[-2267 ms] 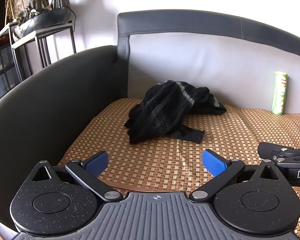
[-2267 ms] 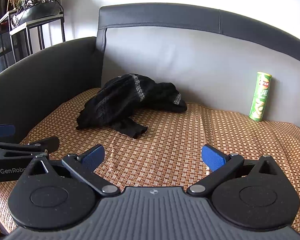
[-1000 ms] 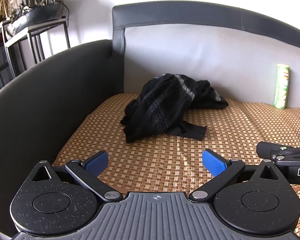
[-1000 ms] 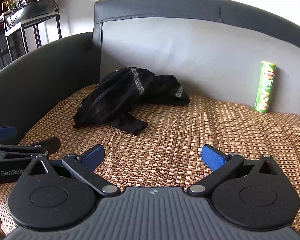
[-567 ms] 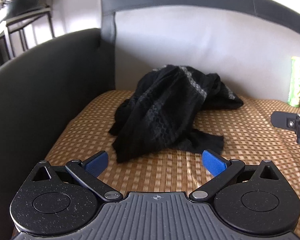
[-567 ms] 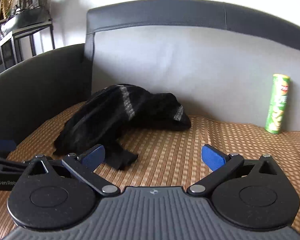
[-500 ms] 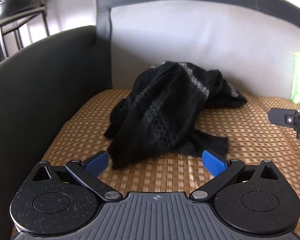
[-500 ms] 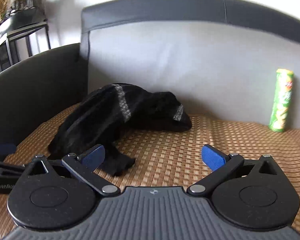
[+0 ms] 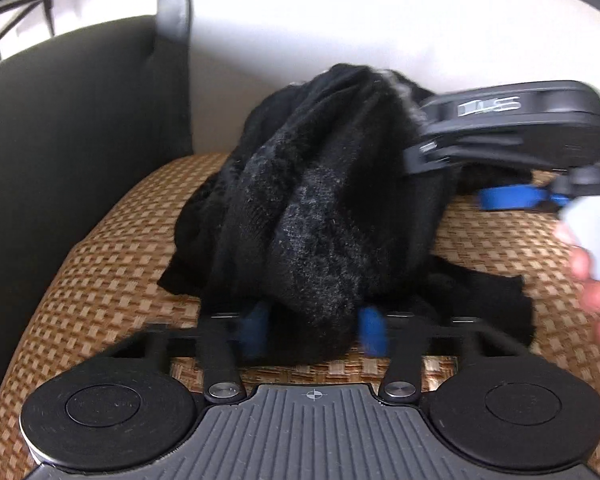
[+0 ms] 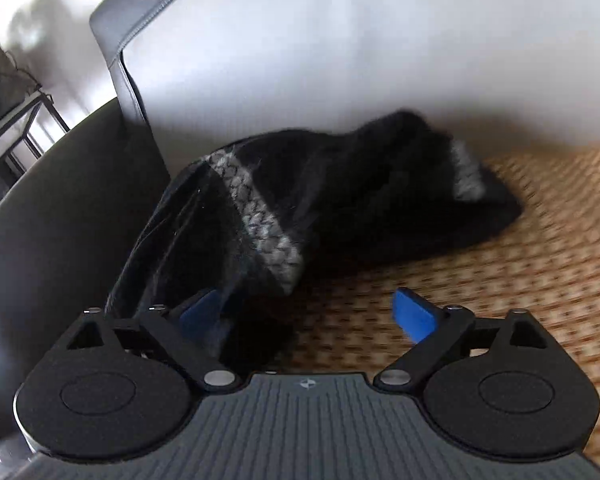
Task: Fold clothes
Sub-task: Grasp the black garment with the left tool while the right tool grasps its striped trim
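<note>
A crumpled black knit garment with grey patterned bands lies heaped on the woven sofa mat, against the backrest. My left gripper has its blue pads drawn in on the garment's near fold, with cloth bunched between them. My right gripper is open at the heap's right side. Its left pad touches the garment, and its right pad hangs over bare mat. In the left wrist view the right gripper's blue pad shows sideways beside the heap, blurred, with a hand behind it.
The dark sofa armrest rises close on the left and the pale backrest stands right behind the heap. Bare woven mat stretches to the right. A metal shelf stands beyond the armrest.
Both grippers have moved forward up to the garment. The left jaws have narrowed onto its near fold. The right gripper has swung left and tilted, and the green can has left view.
</note>
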Available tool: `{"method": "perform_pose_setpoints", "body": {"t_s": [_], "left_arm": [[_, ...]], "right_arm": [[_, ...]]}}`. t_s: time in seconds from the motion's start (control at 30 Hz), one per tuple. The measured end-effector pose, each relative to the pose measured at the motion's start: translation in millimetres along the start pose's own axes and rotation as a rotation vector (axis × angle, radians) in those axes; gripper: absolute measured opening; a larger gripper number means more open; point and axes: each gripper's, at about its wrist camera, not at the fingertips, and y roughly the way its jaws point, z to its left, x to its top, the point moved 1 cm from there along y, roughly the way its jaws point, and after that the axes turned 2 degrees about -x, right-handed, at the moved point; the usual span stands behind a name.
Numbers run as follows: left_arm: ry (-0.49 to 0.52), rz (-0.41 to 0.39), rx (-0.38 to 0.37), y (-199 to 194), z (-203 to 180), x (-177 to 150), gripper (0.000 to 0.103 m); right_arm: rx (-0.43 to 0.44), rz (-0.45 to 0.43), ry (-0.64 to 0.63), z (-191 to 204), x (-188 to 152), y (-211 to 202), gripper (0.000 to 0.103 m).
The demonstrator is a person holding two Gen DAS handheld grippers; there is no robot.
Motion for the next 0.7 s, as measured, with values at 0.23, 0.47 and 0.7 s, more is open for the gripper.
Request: {"method": "perform_pose_setpoints", "body": {"t_s": [0.23, 0.47, 0.7], "left_arm": [[-0.063, -0.085, -0.154, -82.0, 1.8, -3.7, 0.006], [-0.042, -0.101, -0.374, -215.4, -37.5, -69.6, 0.007], [0.008, 0.083, -0.504, -277.5, -108.9, -173.8, 0.009]], "right_arm": [[0.112, -0.001, -0.113, 20.5, -5.3, -59.1, 0.009], [0.19, -0.077, -0.308, 21.1, -48.3, -236.5, 0.008], [0.045, 0.034, -0.343, -22.2, -168.8, -377.3, 0.008]]}}
